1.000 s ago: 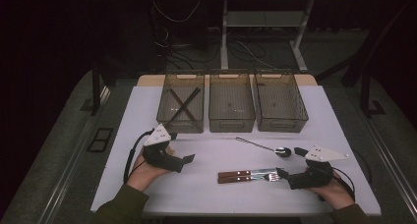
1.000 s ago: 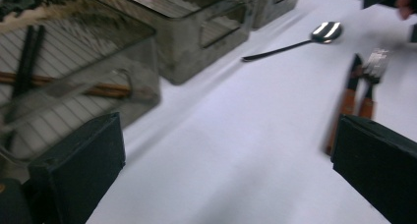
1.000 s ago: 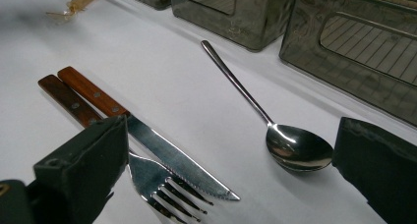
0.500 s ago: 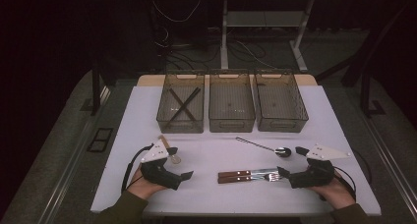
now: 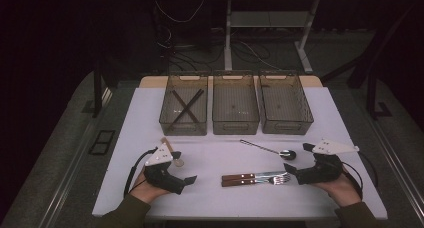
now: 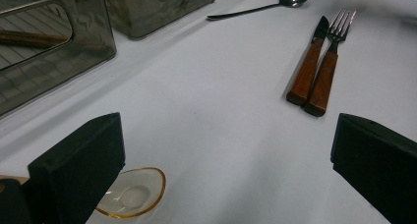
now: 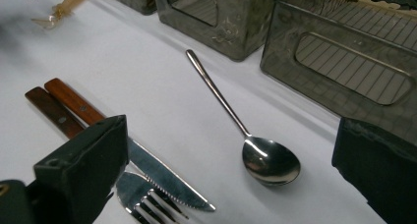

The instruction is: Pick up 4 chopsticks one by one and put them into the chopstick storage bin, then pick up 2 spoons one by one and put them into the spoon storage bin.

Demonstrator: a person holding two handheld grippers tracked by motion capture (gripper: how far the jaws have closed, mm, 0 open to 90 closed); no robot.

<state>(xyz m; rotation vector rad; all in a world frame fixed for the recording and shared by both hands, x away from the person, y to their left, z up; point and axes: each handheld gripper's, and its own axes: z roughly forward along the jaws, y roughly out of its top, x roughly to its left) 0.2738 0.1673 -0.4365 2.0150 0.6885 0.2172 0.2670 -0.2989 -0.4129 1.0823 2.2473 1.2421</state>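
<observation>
Lighting: overhead light is brightening the white table (image 5: 225, 158); surroundings are staying dark; spoon (image 7: 268, 160) is glinting; near jaws are blurring.

Setting: a lab or test room rigged for recording, not a home or kitchen. A bench (image 5: 150, 118) covered in plain white sits at centre frame. The surroundings are dark, with grey carpet floor (image 5: 65, 138) at the left and right edges. At the upper centre, loose cables (image 5: 185, 43) trail on the floor beside the metal legs of a second desk frame (image 5: 228, 38). Three identical smoky plastic bins (image 5: 235, 108) stand in a neat row at the far side of the bench. Cutlery (image 5: 255, 178) is laid out singly at the lower centre, like test items.
</observation>
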